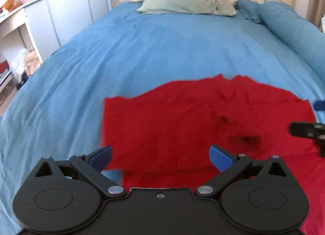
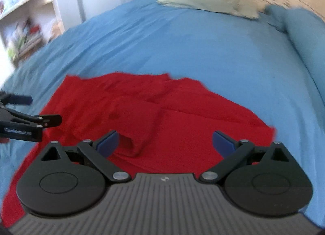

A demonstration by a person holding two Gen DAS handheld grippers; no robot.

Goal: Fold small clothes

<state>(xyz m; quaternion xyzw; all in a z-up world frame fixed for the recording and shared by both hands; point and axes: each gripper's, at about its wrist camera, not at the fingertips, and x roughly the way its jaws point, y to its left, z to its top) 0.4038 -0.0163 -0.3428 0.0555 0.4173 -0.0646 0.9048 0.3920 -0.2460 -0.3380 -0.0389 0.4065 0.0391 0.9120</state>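
A red garment (image 1: 182, 121) lies spread and partly folded on the blue bed cover (image 1: 142, 48). It also shows in the right wrist view (image 2: 142, 113), with a folded flap near its middle. My left gripper (image 1: 160, 156) is open and empty, hovering over the garment's near left part. My right gripper (image 2: 165, 143) is open and empty over the garment's near right part. The right gripper's fingers (image 1: 304, 129) show at the right edge of the left wrist view. The left gripper's fingers (image 2: 30, 121) show at the left edge of the right wrist view.
A grey-green pillow (image 1: 186, 4) and a rolled blue duvet (image 1: 290, 29) lie at the head of the bed (image 2: 223, 48). A white shelf unit (image 1: 16, 31) with clutter stands left of the bed, beside white wardrobe doors (image 1: 71, 1).
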